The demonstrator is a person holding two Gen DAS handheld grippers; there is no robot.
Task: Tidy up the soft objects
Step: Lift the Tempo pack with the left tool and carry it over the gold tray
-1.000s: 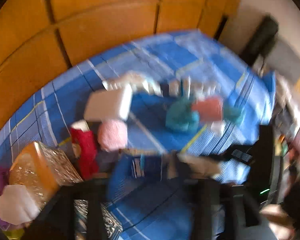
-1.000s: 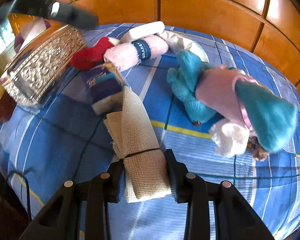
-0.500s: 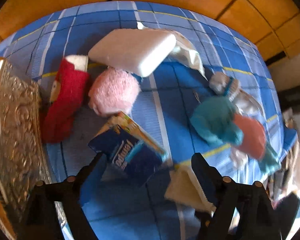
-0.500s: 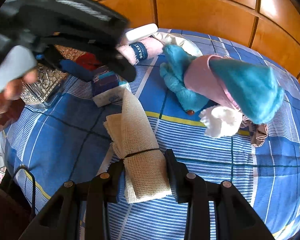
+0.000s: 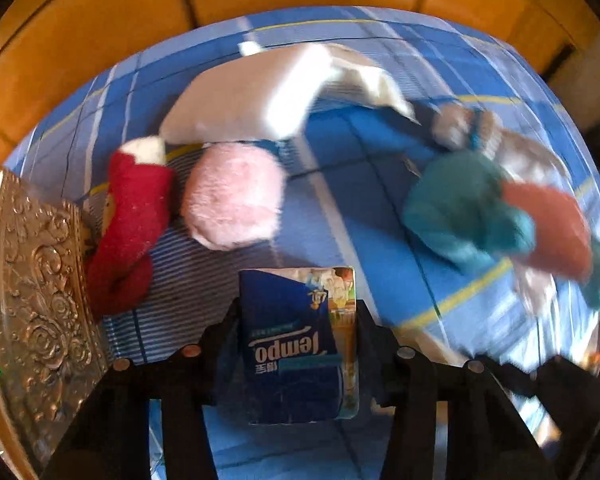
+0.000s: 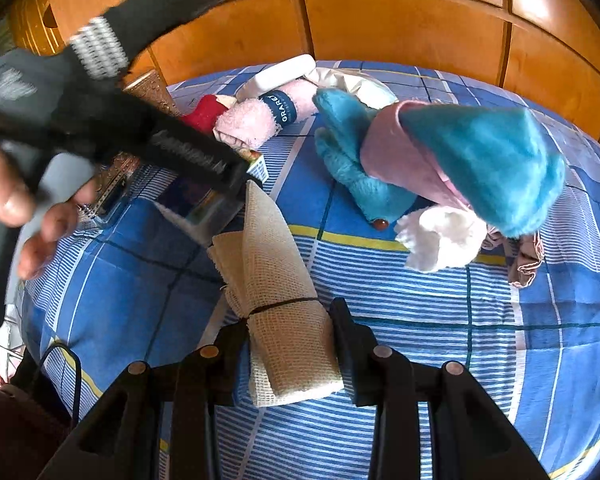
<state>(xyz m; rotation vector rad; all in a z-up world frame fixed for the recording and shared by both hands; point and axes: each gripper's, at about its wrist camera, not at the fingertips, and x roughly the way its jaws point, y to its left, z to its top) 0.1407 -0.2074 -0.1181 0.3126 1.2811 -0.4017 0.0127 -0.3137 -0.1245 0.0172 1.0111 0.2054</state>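
Note:
My left gripper (image 5: 296,312) points down at a blue Tempo tissue pack (image 5: 292,344) lying on the blue plaid bedspread (image 5: 360,208). Its jaws are closing, and both fingers touch the pack's sides. In the right wrist view the pack is mostly hidden behind that gripper, which a hand (image 6: 8,196) holds. My right gripper (image 6: 290,320) is shut on a rolled beige mesh cloth (image 6: 272,264) bound with a black band, its far end resting on the bedspread (image 6: 420,320).
Behind the pack lie a pink fluffy roll (image 5: 232,196), a red sock (image 5: 132,216) and a white foam block (image 5: 244,96). A teal and pink plush toy (image 6: 480,156) lies to the right. An embossed metal box (image 5: 40,300) stands at the left. Wooden panels (image 6: 380,20) back the bed.
The left gripper came down over the tissue pack, squared up to it and closed from wide open onto its sides. The right gripper kept its hold on the cloth roll.

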